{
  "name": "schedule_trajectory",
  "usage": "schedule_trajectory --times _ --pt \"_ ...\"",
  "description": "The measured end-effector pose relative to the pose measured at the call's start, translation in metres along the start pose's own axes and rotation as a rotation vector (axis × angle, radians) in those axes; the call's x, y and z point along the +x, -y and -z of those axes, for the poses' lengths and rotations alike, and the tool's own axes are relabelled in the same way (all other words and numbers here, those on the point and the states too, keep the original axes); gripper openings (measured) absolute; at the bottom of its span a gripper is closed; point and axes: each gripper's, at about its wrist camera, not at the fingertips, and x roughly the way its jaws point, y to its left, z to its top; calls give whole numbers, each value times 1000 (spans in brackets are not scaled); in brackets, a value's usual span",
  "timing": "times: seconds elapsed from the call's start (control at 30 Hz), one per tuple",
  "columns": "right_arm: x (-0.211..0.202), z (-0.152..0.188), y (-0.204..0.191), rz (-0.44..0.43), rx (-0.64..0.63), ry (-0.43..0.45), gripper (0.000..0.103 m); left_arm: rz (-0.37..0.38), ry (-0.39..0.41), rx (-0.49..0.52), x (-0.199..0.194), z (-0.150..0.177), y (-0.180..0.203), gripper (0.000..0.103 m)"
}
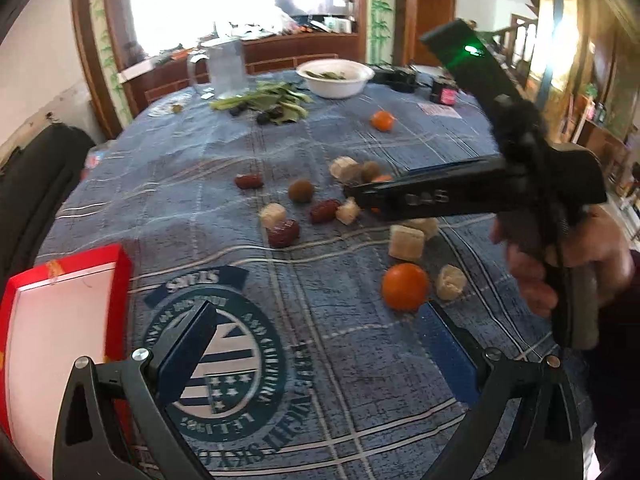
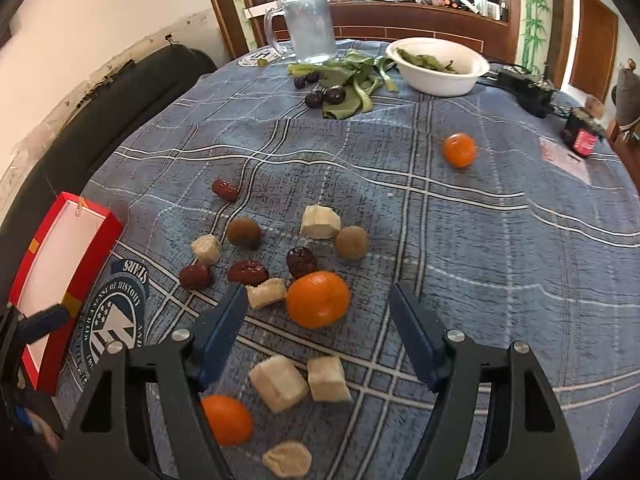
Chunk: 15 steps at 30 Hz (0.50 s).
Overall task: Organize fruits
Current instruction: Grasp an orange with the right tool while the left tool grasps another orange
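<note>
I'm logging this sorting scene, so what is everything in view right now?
Round orange tangerines: three, orange; two near, one far right.
Wrinkled dark-red dates: four, among the central scatter.
Round tan-brown longans: two, mid-table.
Pale peeled banana chunks: seven, cream, scattered centre to near edge.
Dark purple grapes: several, by the green leaves.
White bowl: one, far side, holding greens.
Clear glass mug: one, far edge.
Red-rimmed box: one, white inside, left edge.
Blue plaid tablecloth: one, covers table.
Left tongs: open, empty.
Right tongs: open around nearest tangerine.
</note>
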Motion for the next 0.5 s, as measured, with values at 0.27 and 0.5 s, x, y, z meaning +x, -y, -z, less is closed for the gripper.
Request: schedule_trajectory --times 0.27,0.5 --pt "10 2 12 -119 35 -5 37 83 -87 29 21 -4 19 75" --pt "-13 0 28 -210 103 52 37 108 -109 52 35 -12 38 66"
